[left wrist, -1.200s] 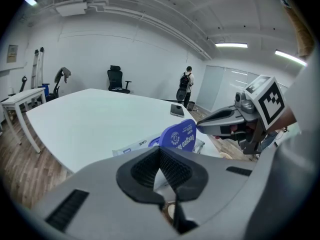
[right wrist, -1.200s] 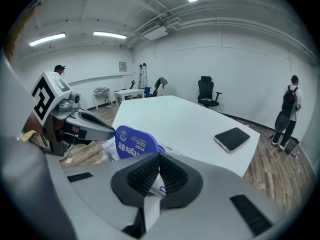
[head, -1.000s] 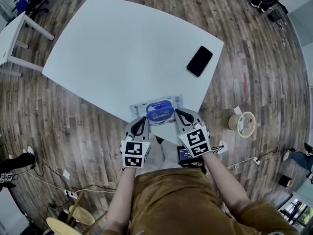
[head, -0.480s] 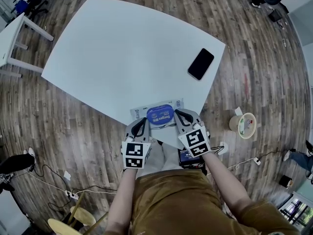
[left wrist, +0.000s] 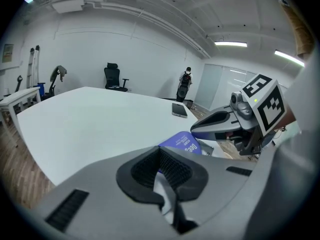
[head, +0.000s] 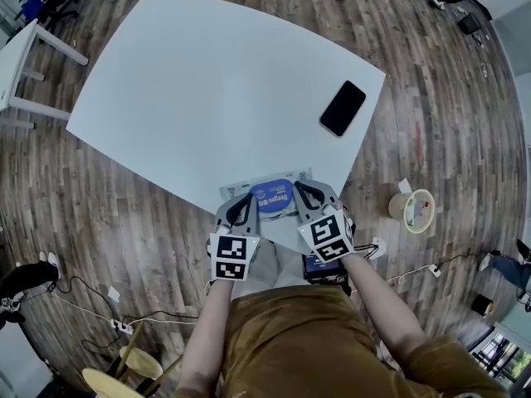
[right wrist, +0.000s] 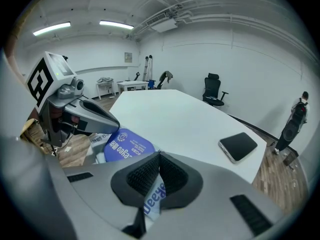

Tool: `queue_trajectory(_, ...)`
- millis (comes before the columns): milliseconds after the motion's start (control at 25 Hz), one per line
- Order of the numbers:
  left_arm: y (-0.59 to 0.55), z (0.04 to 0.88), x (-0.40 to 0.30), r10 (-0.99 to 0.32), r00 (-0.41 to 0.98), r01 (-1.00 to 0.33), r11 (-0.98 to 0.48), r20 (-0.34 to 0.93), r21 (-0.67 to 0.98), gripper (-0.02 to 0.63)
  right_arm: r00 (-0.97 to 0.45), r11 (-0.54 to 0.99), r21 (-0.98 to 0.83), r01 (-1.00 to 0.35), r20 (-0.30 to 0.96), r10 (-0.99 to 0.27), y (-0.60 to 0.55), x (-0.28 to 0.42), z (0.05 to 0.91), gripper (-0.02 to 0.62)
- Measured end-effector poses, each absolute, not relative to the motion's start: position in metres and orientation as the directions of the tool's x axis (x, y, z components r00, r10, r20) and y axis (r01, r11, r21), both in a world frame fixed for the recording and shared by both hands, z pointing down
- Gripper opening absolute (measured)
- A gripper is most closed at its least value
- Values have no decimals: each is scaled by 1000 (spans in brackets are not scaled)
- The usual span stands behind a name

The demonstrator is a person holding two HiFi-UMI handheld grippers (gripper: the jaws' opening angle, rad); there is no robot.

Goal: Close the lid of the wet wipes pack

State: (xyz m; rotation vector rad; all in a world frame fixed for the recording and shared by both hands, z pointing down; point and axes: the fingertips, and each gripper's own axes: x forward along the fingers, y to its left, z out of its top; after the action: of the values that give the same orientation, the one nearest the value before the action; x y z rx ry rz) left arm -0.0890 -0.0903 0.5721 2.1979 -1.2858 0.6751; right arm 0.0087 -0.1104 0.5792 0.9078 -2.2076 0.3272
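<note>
The wet wipes pack [head: 272, 196] lies at the near corner of the white table [head: 207, 81], its blue oval lid [right wrist: 126, 145] lying flat on top. My left gripper [head: 242, 204] is shut on the pack's white left end [left wrist: 161, 184]. My right gripper [head: 305, 194] is shut on the pack's right end, and the printed wrapper [right wrist: 154, 200] shows between its jaws. Each gripper appears in the other's view: the right gripper [left wrist: 220, 126] and the left gripper [right wrist: 92, 118] flank the lid. The pack's ends are hidden inside the jaws.
A black phone [head: 343, 108] lies near the table's right edge, also seen as the phone [right wrist: 238, 146] beyond the pack. A round bin [head: 412, 210] and cables sit on the wood floor at right. A second white table [head: 21, 65] stands far left.
The pack sits slightly nearer the table's near corner than before. Both grippers have come forward and now overlap its two ends.
</note>
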Motion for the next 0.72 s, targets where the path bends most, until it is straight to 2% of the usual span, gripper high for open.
queue_trajectory(720,-95,585,-88,-616,423,-894,-405,665,194,-6,-497,758,85,-646,707,-503,-115,6,581,8)
